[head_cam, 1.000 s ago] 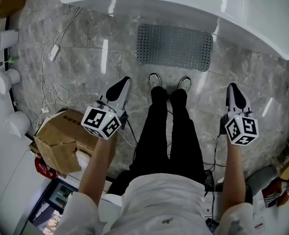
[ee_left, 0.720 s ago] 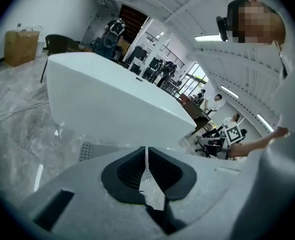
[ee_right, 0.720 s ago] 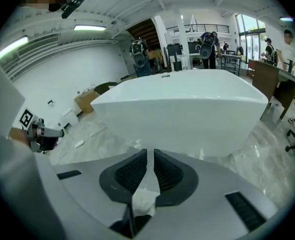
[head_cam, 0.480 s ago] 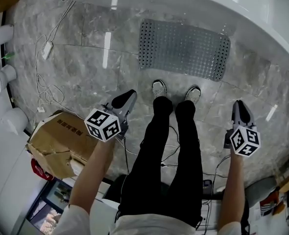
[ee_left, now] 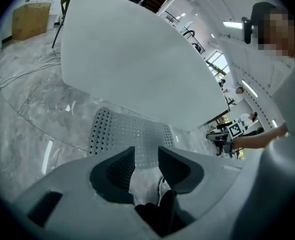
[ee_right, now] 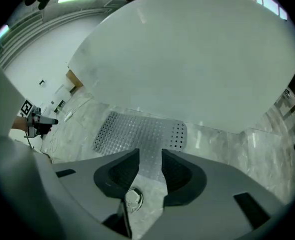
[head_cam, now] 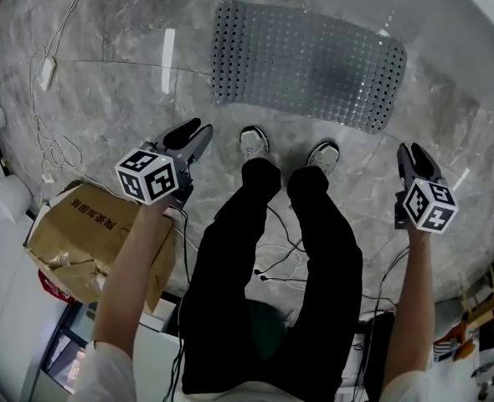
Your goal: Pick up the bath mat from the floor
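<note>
On the grey marble floor just ahead of my feet lies the bath mat (head_cam: 307,64), flat, grey and dotted all over with small holes. Its long side runs close along the white bathtub (head_cam: 481,40), and its near edge sits just beyond the toes of my left shoe (head_cam: 254,143) and right shoe (head_cam: 323,156), apart from both.

I hold my left gripper (head_cam: 188,134) out to the left of my left leg, above bare floor and well short of the mat. Its jaws are opening, and in the left gripper view nothing stands between them; through the gap of the left gripper (ee_left: 146,159) I see only the mat (ee_left: 130,134) and my shoe far below.

My right gripper (head_cam: 413,153) hangs to the right of my right leg, near the mat's right end but clear of it. Its jaws are opening too, with nothing in their grip: in the right gripper view the gap of the right gripper (ee_right: 151,164) shows the mat (ee_right: 140,131) and the floor beneath.

A cardboard box (head_cam: 71,233) stands on the floor under my left forearm, and a white cable (head_cam: 50,132) trails across the tiles beyond it.
</note>
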